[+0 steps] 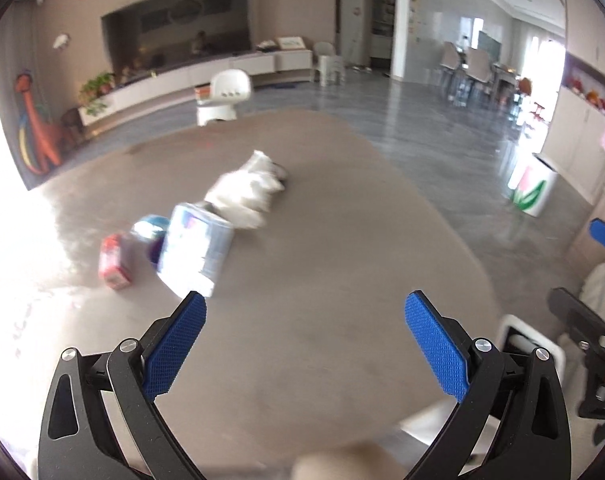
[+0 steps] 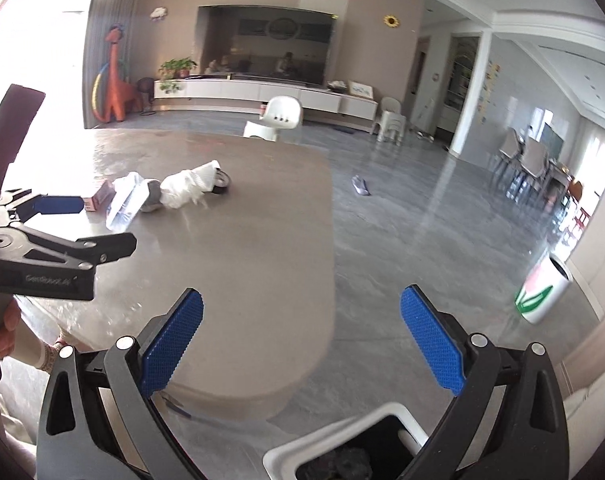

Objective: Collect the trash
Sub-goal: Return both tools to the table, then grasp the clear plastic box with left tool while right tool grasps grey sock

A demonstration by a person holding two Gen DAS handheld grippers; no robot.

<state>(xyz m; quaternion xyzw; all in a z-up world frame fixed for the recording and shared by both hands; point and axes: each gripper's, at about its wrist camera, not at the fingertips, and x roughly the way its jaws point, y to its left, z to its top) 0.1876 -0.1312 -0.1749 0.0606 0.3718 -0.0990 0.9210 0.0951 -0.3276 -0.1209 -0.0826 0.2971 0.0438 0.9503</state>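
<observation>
Trash lies on a brown oval table (image 1: 322, 280): a crumpled white bag (image 1: 248, 190), a blue-and-white wrapper pack (image 1: 196, 246), a red carton (image 1: 114, 258) and a round blue item (image 1: 152, 230). The left wrist view is blurred. My left gripper (image 1: 304, 340) hovers open over the table, just right of the wrapper pack, nothing between its fingers. In the right wrist view the same white bag (image 2: 186, 190), wrapper (image 2: 126, 202) and a black tape roll (image 2: 222, 182) sit far left. My right gripper (image 2: 300, 340) is open over the table's right edge, above a white bin (image 2: 342, 436) with dark contents.
A white bin with a tulip print (image 2: 540, 294) stands on the grey floor at right. A small grey scrap (image 2: 360, 186) lies on the floor beyond the table. A white chair (image 2: 276, 118) stands at the table's far end. A person's hand (image 2: 6, 330) holds the left gripper.
</observation>
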